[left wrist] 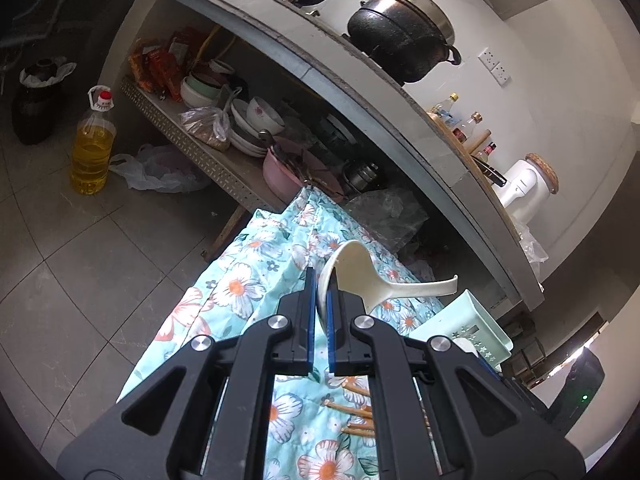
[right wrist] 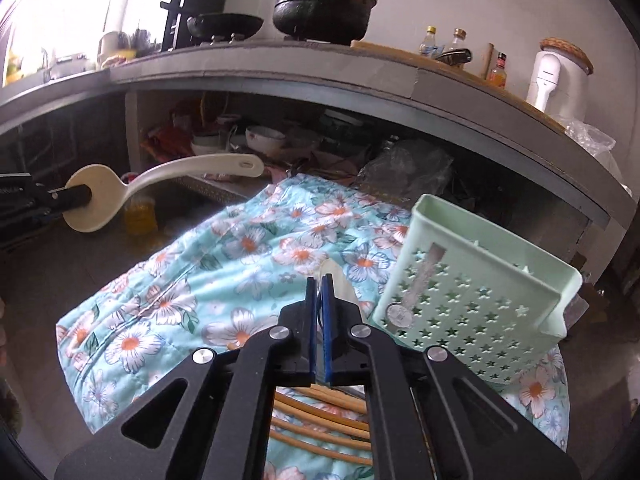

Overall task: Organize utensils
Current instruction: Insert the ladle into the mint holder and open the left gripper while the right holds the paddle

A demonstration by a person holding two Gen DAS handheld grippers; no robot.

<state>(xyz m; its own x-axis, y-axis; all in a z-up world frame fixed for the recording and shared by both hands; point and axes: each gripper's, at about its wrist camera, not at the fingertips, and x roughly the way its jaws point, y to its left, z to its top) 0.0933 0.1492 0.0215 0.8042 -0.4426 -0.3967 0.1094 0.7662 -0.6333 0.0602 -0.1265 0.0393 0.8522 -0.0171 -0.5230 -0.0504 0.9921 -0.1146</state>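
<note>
Holding a white rice paddle by its blade, the left gripper lifts it above the floral cloth. The right gripper pinches something pale and unidentifiable beside the green slotted caddy. Several chopsticks still lie loose on the cloth, so most sorting seems unfinished.

The basket stands tilted at the right on the quilt, with chopsticks lying nearer. A rice paddle hangs off to the left. Behind, the pot sits on the desk.
</note>
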